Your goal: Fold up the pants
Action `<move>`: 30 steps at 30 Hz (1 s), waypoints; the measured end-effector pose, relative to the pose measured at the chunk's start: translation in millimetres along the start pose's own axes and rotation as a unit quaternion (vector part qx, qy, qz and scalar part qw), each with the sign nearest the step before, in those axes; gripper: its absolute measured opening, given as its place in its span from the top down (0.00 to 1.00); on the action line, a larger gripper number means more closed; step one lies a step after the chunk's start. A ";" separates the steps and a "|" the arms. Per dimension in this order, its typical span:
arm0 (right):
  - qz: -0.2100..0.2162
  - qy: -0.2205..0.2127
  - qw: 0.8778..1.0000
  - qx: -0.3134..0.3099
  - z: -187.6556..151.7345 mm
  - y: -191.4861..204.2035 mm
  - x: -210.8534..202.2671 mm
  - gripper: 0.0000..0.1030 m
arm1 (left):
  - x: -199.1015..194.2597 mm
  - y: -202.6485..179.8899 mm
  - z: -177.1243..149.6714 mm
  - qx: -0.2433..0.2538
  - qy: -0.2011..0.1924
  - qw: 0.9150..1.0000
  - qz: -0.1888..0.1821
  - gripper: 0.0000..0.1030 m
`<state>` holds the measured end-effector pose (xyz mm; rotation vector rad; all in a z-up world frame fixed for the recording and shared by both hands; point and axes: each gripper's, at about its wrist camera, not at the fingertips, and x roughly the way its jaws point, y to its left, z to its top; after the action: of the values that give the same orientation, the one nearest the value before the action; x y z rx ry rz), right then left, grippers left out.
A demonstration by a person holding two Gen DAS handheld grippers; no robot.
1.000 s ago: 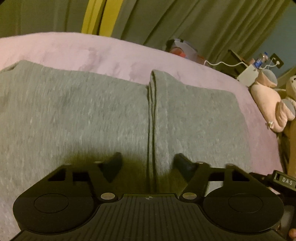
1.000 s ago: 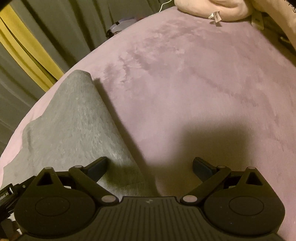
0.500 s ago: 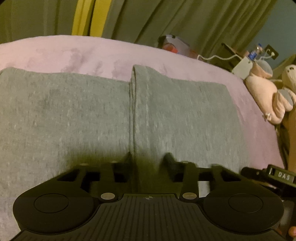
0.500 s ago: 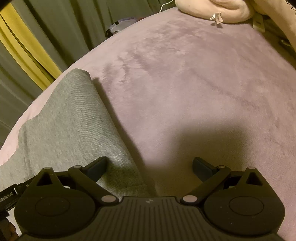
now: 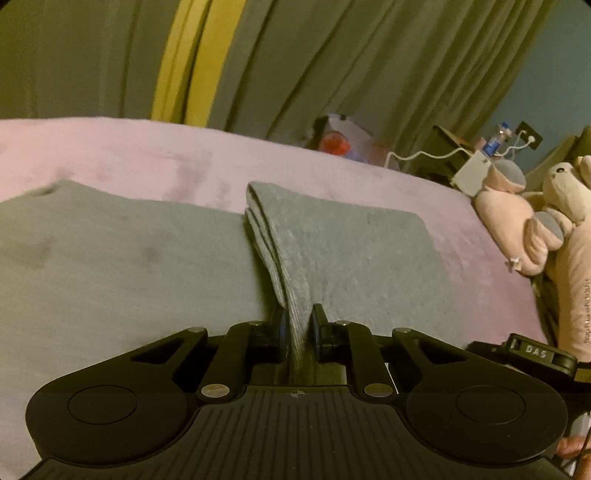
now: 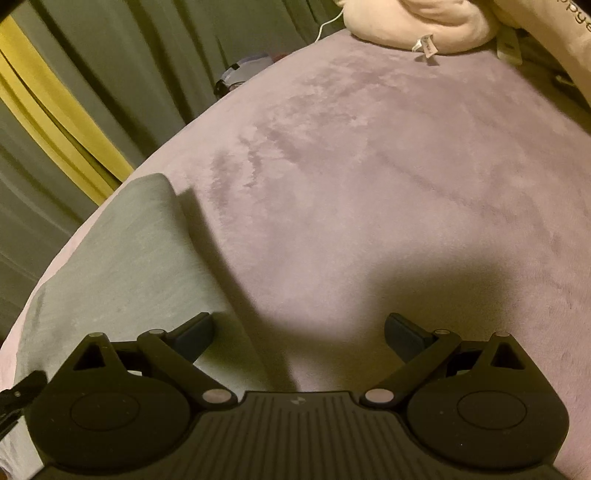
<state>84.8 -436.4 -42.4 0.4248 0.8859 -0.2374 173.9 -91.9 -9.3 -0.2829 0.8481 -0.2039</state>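
Grey pants (image 5: 122,258) lie flat on a pink bed cover (image 5: 147,155). A folded layer of them (image 5: 354,254) lies on the right part, its edge running toward the camera. My left gripper (image 5: 298,325) is shut on that folded edge and lifts it into a ridge. In the right wrist view the pants (image 6: 122,266) lie at the left with a raised far corner. My right gripper (image 6: 299,338) is open and empty, its left finger over the pants' edge and its right finger over bare bed cover (image 6: 388,184).
Pink plush toys (image 5: 517,225) lie at the bed's right edge and show in the right wrist view (image 6: 417,18). A nightstand with a white box, bottle and cable (image 5: 476,162) stands beyond. Grey and yellow curtains (image 5: 295,59) hang behind the bed.
My left gripper has closed from open onto the pants' folded edge and raised it off the lower layer. My right gripper has stayed open and nearly still.
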 end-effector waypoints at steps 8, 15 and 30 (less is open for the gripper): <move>-0.010 0.010 1.000 -0.008 1.1 2.7 4.2 0.04 | -24.1 48.7 -7.1 -0.025 -0.006 0.998 0.050 0.86; -0.021 0.013 0.999 -0.022 0.0 7.6 6.5 0.04 | -43.7 42.3 -20.6 0.015 -0.046 0.997 0.060 0.87; -0.041 0.024 0.998 -0.042 -1.7 16.9 13.4 0.04 | 11.3 77.7 16.5 -0.094 -0.002 0.996 0.012 0.45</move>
<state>98.2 -420.9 -49.5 0.3167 0.9578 -0.2648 198.8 -19.1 -32.3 -0.4481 0.8674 -0.1003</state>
